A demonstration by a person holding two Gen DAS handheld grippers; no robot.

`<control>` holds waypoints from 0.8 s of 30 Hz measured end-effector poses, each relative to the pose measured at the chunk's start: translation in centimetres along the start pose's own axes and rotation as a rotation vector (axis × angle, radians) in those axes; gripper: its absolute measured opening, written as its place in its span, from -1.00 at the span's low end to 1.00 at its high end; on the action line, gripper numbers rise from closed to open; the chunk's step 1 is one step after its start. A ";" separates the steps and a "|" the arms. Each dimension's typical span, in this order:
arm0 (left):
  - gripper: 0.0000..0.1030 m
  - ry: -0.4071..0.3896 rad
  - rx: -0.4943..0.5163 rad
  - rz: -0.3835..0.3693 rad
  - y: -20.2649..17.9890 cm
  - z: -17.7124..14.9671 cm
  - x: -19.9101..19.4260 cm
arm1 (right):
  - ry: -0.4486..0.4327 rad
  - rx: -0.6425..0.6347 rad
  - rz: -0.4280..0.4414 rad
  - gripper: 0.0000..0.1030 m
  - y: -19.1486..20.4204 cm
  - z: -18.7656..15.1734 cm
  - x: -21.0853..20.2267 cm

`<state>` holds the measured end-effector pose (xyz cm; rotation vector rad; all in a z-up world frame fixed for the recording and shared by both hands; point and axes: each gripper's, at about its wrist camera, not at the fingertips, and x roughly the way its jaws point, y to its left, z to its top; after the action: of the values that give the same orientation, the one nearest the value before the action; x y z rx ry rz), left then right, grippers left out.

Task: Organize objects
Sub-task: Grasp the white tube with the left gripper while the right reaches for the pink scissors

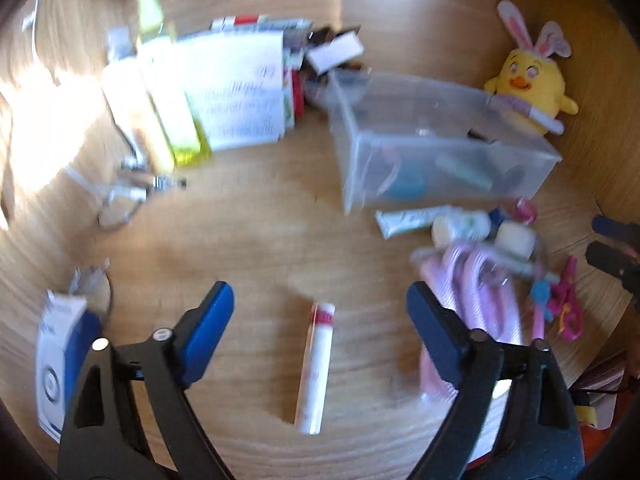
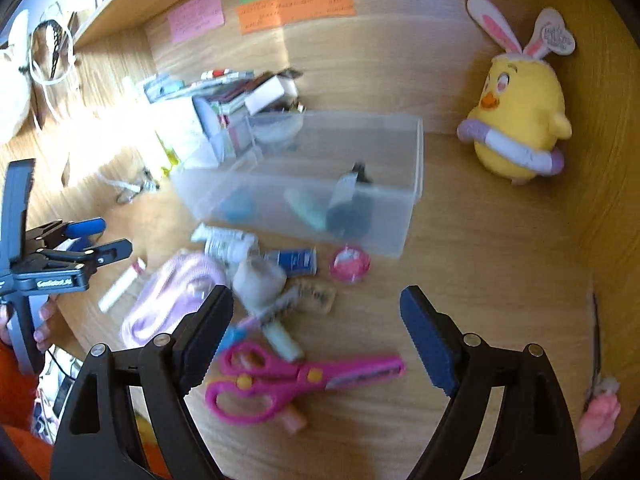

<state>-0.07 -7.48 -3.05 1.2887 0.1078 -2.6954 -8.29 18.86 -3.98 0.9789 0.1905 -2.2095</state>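
A clear plastic bin stands on the wooden desk with a few small items inside. In front of it lies a pile of small things: a tube, a pink coiled cable, pink scissors and a round pink case. A white tube with a red band lies between the open jaws of my left gripper. My right gripper is open and empty above the scissors. The left gripper also shows in the right wrist view.
A yellow chick plush stands at the back right. Boxes, papers and bottles are stacked at the back left. A blue-and-white box lies at the left. Coloured notes are on the back wall.
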 end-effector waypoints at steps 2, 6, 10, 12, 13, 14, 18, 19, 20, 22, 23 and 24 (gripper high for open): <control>0.35 0.029 0.009 0.003 0.0 -0.8 0.7 | 0.029 0.019 -0.004 0.62 0.1 -1.0 0.4; 0.08 0.058 0.023 -0.007 -0.1 -2.0 1.2 | 0.057 0.047 0.015 0.62 0.2 -2.4 0.7; -0.29 0.085 0.020 -0.015 0.1 -2.8 1.8 | 0.066 0.075 0.002 0.62 -0.2 -3.5 0.3; -0.44 0.073 0.014 -0.016 0.3 -2.9 1.7 | 0.079 0.091 -0.002 0.62 -0.5 -3.8 0.3; -0.52 0.068 0.012 -0.011 0.4 -2.9 1.7 | 0.085 0.105 0.007 0.62 -0.7 -3.9 0.4; -0.62 0.064 0.012 -0.010 0.4 -2.9 1.7 | 0.090 0.117 0.018 0.61 -0.9 -4.0 0.4; -0.72 0.059 0.002 -0.035 0.4 -2.9 1.9 | 0.108 0.149 0.047 0.36 -1.2 -4.5 0.6; -0.72 0.058 0.006 -0.039 0.2 -2.9 2.0 | 0.117 0.154 0.065 0.31 -1.2 -4.6 0.8; -0.72 0.054 0.012 -0.043 0.0 -2.8 2.0 | 0.124 0.161 0.082 0.20 -1.2 -4.7 0.9; -0.72 0.041 0.020 -0.050 -0.4 -2.5 1.8 | 0.134 0.179 0.120 0.13 -1.1 -4.9 1.3; -0.72 0.034 0.023 -0.054 -0.6 -2.3 1.6 | 0.136 0.182 0.132 0.08 -1.1 -4.9 1.4; -0.72 0.025 0.025 -0.059 -0.9 -2.1 1.5 | 0.136 0.184 0.139 0.02 -1.1 -4.9 1.5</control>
<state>0.48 -6.53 -5.49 1.3469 0.1171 -2.7393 -6.84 20.82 -8.59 1.2070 -0.0200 -2.0619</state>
